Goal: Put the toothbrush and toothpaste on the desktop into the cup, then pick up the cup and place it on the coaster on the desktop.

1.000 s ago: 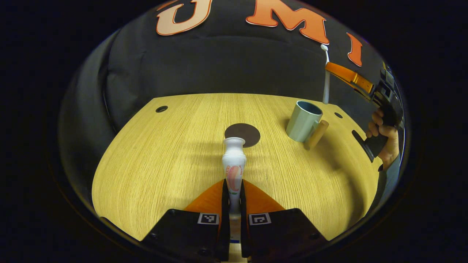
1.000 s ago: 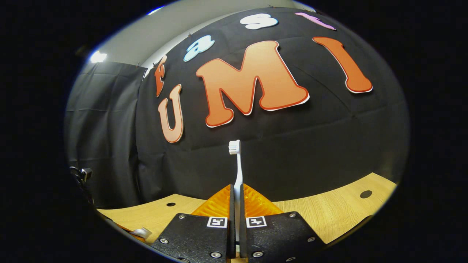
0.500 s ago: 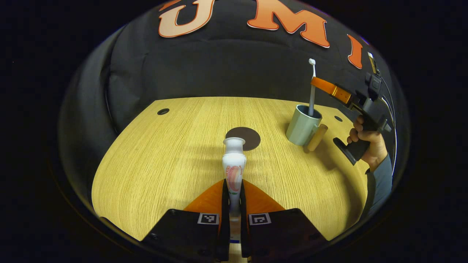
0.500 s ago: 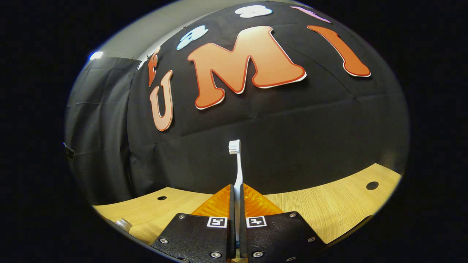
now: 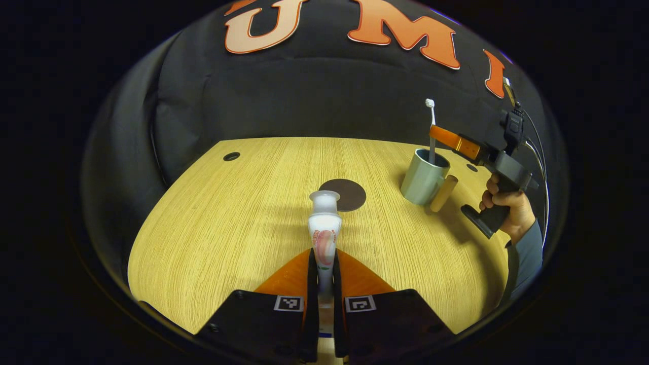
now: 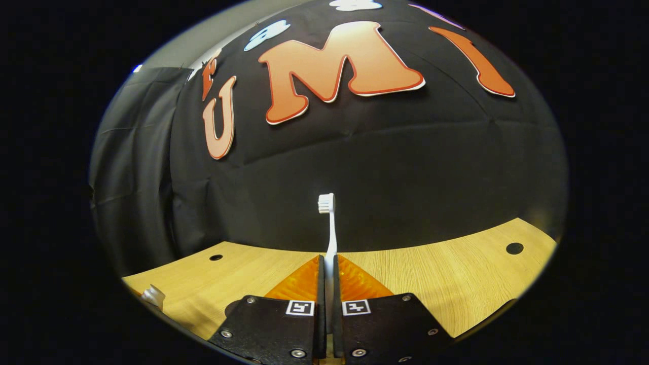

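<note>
Two items being held clear of the desktop, one per gripper. Toothbrush [image 5: 431, 133] standing upright, bristles up, lower end dipping inside the cup [image 5: 423, 176]; clamped by the right gripper [image 5: 439, 135] just above the cup's rim, both fingers closed flat against the handle, as seen close up in the right gripper view [image 6: 328, 284] with the toothbrush [image 6: 329, 229] rising straight between them. Cup sitting upright on the desktop [image 5: 228, 228], wooden handle turned away from the coaster [image 5: 347, 194], which is lying flat to the cup's left, apart from it. Hand [image 5: 507, 213] gripping the right gripper's handle beyond the cup. Toothpaste [image 5: 324, 230] being pinched by the left gripper [image 5: 323, 276], fingers pressed on the tube's lower part, cap end pointing toward the coaster and hovering well left of the cup.
</note>
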Action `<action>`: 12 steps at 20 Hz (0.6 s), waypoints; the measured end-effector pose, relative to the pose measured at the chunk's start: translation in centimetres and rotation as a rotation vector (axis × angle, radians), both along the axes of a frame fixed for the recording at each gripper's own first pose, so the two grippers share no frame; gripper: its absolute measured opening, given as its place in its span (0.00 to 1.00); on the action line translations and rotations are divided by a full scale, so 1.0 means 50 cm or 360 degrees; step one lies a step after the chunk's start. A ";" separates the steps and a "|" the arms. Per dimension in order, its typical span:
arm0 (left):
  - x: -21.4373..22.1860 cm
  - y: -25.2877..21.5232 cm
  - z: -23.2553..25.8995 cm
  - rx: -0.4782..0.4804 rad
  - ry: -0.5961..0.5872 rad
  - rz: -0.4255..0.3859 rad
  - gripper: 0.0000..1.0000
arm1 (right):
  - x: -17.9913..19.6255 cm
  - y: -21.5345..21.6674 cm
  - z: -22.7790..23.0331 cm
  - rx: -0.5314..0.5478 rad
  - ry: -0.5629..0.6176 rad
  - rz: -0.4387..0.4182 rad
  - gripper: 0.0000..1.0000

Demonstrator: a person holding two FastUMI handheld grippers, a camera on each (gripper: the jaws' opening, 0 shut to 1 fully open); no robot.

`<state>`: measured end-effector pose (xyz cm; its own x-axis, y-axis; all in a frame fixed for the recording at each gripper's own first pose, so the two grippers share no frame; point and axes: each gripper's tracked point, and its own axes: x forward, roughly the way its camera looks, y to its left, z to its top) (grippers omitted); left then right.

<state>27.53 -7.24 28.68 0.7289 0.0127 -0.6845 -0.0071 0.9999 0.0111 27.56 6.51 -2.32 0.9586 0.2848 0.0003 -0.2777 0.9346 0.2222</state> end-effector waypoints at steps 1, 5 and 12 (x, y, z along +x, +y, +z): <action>-0.001 -0.001 0.009 -0.0002 -0.0002 0.0001 0.16 | -0.001 0.001 -0.003 0.0000 0.0015 0.0005 0.06; 0.016 0.000 0.020 -0.0014 -0.0019 0.0010 0.16 | -0.018 0.006 -0.020 -0.0012 0.0095 0.0031 0.08; 0.106 -0.033 0.041 -0.0064 -0.0187 -0.0029 0.16 | -0.079 -0.009 0.000 -0.0037 0.0107 0.0070 0.37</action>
<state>32.84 -8.89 30.71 0.8039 -0.0268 -0.5941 0.0121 0.9995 -0.0288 23.61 6.07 -2.33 0.9428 0.3258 -0.0705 -0.3039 0.9269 0.2201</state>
